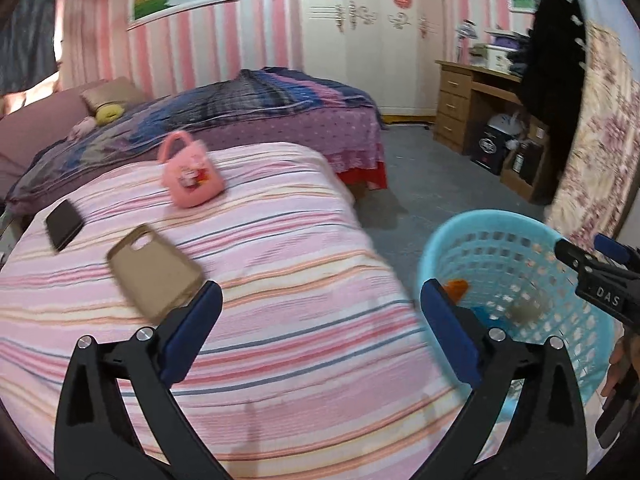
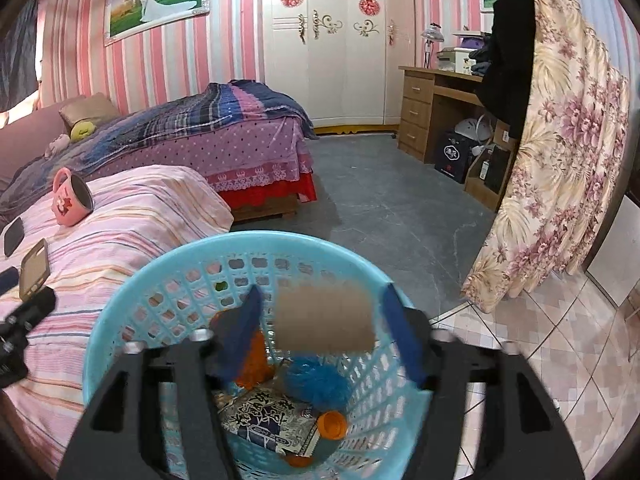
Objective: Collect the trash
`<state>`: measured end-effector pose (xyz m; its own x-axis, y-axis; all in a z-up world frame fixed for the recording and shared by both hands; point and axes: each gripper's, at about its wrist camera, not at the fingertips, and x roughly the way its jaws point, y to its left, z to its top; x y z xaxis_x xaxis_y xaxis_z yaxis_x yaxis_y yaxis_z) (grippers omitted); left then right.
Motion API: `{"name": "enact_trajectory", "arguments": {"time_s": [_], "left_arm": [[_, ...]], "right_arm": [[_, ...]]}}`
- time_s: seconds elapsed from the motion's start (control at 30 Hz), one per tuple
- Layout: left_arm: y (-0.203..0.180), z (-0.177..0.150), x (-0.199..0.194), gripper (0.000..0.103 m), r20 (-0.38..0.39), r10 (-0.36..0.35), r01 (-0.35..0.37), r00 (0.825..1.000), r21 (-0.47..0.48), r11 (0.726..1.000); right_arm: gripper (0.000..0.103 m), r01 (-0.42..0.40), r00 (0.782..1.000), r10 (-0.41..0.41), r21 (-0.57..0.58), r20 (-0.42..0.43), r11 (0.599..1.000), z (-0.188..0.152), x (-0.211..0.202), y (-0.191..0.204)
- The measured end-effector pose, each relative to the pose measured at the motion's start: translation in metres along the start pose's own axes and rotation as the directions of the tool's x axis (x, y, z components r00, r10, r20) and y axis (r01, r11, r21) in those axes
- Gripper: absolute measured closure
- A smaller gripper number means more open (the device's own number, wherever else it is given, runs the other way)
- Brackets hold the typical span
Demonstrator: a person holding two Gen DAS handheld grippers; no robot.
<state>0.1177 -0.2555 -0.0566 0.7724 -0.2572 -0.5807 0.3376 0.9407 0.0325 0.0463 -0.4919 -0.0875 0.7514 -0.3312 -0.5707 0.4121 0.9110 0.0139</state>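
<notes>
A light blue mesh basket [image 2: 120,320] stands on the floor beside the pink striped bed [image 1: 280,260]. It holds a printed wrapper [image 2: 272,420], a blue scrubby ball [image 2: 320,384] and orange pieces [image 2: 334,424]. My right gripper [image 2: 324,320] is open above the basket. A blurred brown cardboard piece [image 2: 324,320] is in the air between its blue pads, apparently falling. My left gripper [image 1: 320,304] is open and empty over the bed's edge. The basket [image 1: 592,344] also shows in the left wrist view, with the right gripper [image 1: 592,256] over its rim.
On the bed lie a tan phone case [image 1: 156,272], a dark phone [image 1: 64,224] and a pink cup-shaped bag [image 1: 192,176]. A second bed [image 1: 280,116] lies behind. A wooden desk [image 2: 432,104] and a floral curtain [image 2: 560,180] are on the right.
</notes>
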Motion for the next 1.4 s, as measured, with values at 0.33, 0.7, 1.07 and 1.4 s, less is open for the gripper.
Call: {"name": "enact_trajectory", "arguments": {"time_s": [0.33, 0.7, 1.07, 1.4], "left_arm": [[0.063, -0.013, -0.033, 0.006, 0.026, 0.095, -0.094, 0.995, -0.056, 0.994], [0.12, -0.037, -0.089, 0.005, 0.055, 0.132, -0.128, 0.99, -0.08, 0.989], [0.137, -0.058, -0.135, 0.005, 0.103, 0.134, -0.124, 0.986, -0.096, 0.988], [0.132, -0.063, -0.161, 0.005, 0.163, 0.121, -0.113, 0.979, -0.054, 0.992]], "right_arm": [[0.007, 0.018, 1.0, -0.018, -0.04, 0.0, 0.999, 0.0, -0.016, 0.028], [0.005, -0.099, 0.995, 0.099, -0.011, 0.025, 0.995, -0.007, -0.072, 0.046], [0.005, -0.134, 0.989, 0.136, -0.031, 0.067, 0.991, -0.036, -0.128, 0.107], [0.005, -0.158, 0.98, 0.168, -0.093, 0.107, 0.983, -0.051, -0.158, 0.141]]}}
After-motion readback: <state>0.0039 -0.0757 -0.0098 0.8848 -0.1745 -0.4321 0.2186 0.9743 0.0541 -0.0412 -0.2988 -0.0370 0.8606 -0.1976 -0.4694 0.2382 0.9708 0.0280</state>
